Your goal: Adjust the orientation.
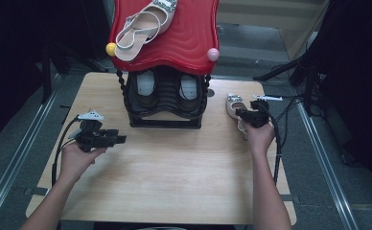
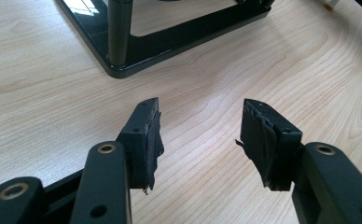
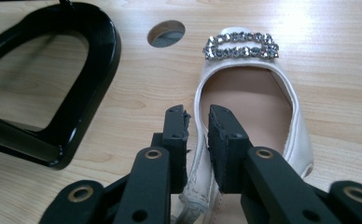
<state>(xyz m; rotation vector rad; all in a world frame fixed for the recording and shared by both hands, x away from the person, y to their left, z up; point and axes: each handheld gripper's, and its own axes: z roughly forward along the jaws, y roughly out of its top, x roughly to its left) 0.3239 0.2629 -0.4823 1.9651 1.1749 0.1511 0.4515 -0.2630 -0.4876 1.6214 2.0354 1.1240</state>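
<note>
A pale cream flat shoe (image 3: 244, 93) with a rhinestone buckle (image 3: 241, 45) lies on the wooden table (image 1: 174, 163), right of the black shoe rack (image 1: 167, 96). My right gripper (image 3: 198, 116) straddles the shoe's left side wall. The rim runs between the pads with a small gap on each side, so the jaws stand open. From above, this gripper (image 1: 245, 115) sits over the shoe's (image 1: 233, 106) heel end. My left gripper (image 2: 200, 121) hovers low over bare wood with wide open jaws and nothing between them. It (image 1: 122, 139) points right, just left of the rack's front.
The rack has a wavy red top (image 1: 184, 33) carrying a matching strappy sandal (image 1: 143, 28), and dark shoes on the shelf below. Its glossy black base (image 3: 76, 93) lies close to the left of my right jaws. A round hole (image 3: 166, 33) in the table lies beyond.
</note>
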